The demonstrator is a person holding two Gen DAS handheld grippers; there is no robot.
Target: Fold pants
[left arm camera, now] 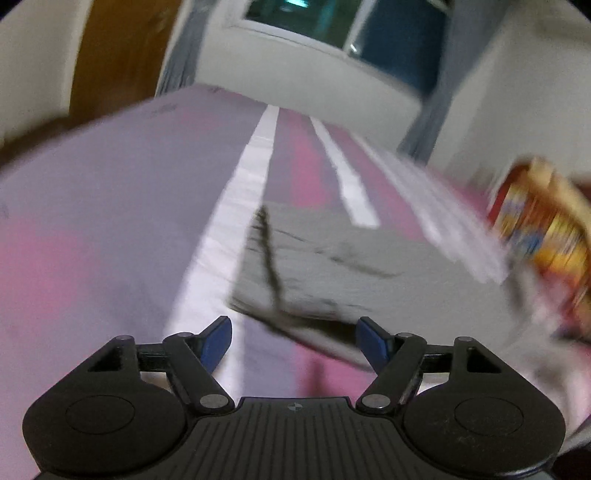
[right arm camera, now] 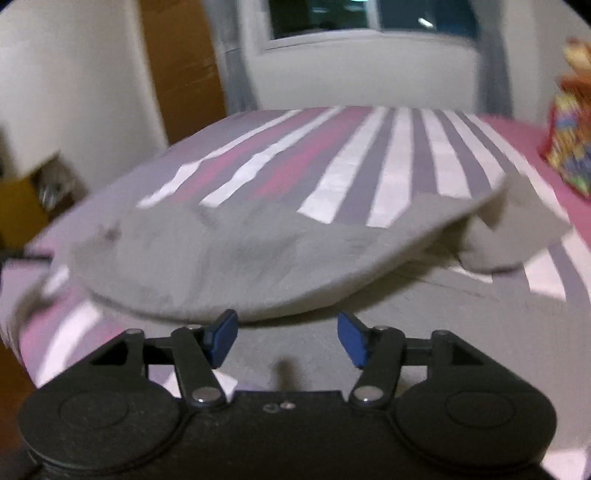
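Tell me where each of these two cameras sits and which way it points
Left wrist: sits on the left gripper, facing along the striped pink and grey bedsheet to the grey fabric pants; blue-tipped fingers apart.
Right wrist: sits on the right gripper, facing across the pants toward the window; fingers apart.
Shared: pants, bedsheet, window, colourful patterned bag.

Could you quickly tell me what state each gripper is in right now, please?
Left gripper: open, holding nothing, near the grey fabric pants.
Right gripper: open, holding nothing, over the pants.
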